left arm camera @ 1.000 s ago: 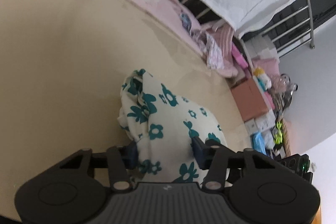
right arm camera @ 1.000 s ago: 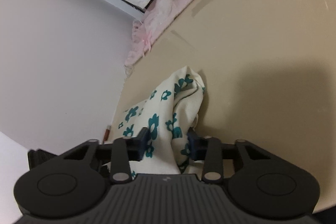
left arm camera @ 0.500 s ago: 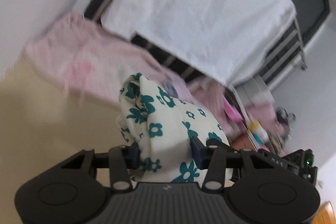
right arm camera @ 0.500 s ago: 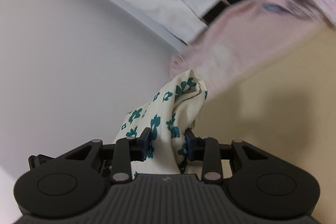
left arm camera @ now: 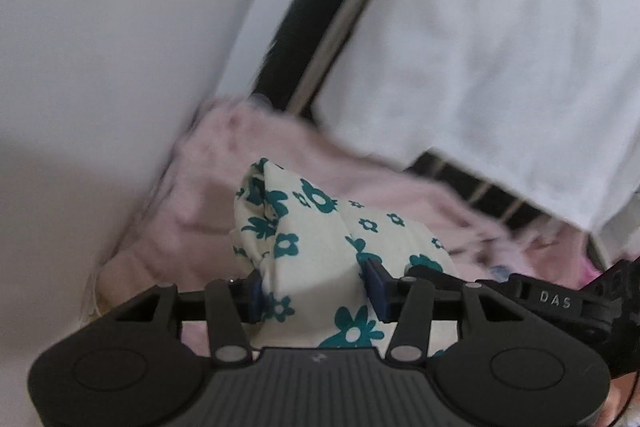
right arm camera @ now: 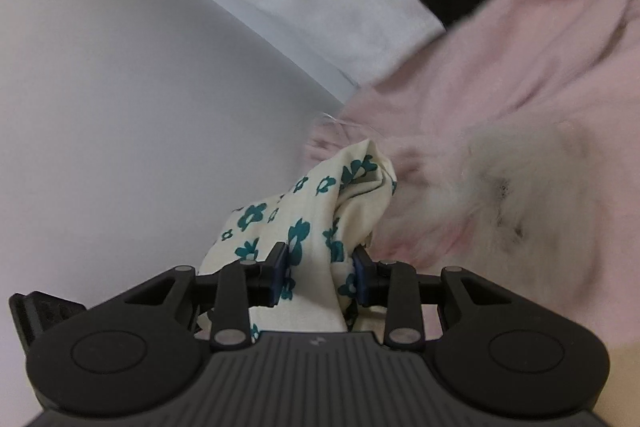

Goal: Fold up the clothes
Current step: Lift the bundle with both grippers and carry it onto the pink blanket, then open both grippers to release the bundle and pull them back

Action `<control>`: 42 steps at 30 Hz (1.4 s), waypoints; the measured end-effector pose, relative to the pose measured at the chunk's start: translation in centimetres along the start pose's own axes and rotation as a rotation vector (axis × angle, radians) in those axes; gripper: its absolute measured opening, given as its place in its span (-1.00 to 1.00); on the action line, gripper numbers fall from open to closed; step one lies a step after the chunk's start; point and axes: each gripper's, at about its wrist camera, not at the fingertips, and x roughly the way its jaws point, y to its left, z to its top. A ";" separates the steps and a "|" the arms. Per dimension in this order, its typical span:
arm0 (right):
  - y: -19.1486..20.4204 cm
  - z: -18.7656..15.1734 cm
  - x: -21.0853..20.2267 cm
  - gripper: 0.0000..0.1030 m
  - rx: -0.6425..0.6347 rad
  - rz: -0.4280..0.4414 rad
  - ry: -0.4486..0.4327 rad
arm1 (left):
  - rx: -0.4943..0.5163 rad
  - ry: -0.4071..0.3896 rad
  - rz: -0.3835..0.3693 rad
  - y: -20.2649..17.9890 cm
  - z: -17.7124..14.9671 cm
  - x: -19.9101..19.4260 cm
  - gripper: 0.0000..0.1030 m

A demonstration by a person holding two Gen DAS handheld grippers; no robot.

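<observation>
One cream cotton garment printed with teal flowers (left arm camera: 320, 239), one pink fleecy blanket (right arm camera: 520, 107) and one white hanging sheet (left arm camera: 500, 47) are seen.

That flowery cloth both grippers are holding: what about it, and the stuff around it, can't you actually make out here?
- Floral garment: its type and lower part are hidden in both wrist views, bunched and cut off behind the left gripper and right gripper.
- Pink fabric: motion blur in both views smears its shape and details.
- White sheet: cut off by the frame edge in the left wrist view.
</observation>
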 end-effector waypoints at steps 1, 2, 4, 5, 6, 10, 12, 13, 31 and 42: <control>-0.6 -0.3 1.5 -0.37 -0.008 -0.045 0.025 | -0.012 0.014 0.004 0.9 -0.8 1.1 -0.07; -1.0 -1.0 2.2 -0.32 -0.033 -0.060 0.028 | -0.019 0.020 0.001 1.6 -1.7 1.9 0.03; -1.8 -2.3 3.4 -0.24 -0.078 -0.088 0.034 | -0.026 -0.008 -0.031 2.5 -2.6 1.6 0.12; -1.9 -2.3 3.3 -0.19 -0.077 -0.081 0.038 | -0.017 -0.027 -0.032 2.4 -2.8 1.3 0.22; -1.9 -2.2 3.2 -0.16 -0.079 -0.076 0.039 | -0.006 -0.053 -0.027 2.3 -3.0 0.9 0.29; 0.0 -2.0 0.5 0.04 -0.184 -0.133 -0.031 | 0.139 -0.150 0.080 0.6 -3.3 -0.7 0.45; 0.7 -2.5 -1.4 0.15 -0.251 -0.209 -0.080 | 0.208 -0.205 0.145 0.1 -3.6 -1.1 0.57; 0.7 -2.7 -2.0 0.16 -0.282 -0.231 -0.075 | 0.215 -0.219 0.164 0.2 -3.7 -1.0 0.62; 1.4 -3.6 -4.6 -0.20 -0.381 -0.223 -0.157 | 0.111 -0.319 0.145 -0.2 -3.9 -2.4 0.52; 2.6 -3.5 2.7 -0.98 -0.496 -0.371 -0.144 | 0.071 -0.304 0.334 -1.3 -5.2 -1.2 -0.37</control>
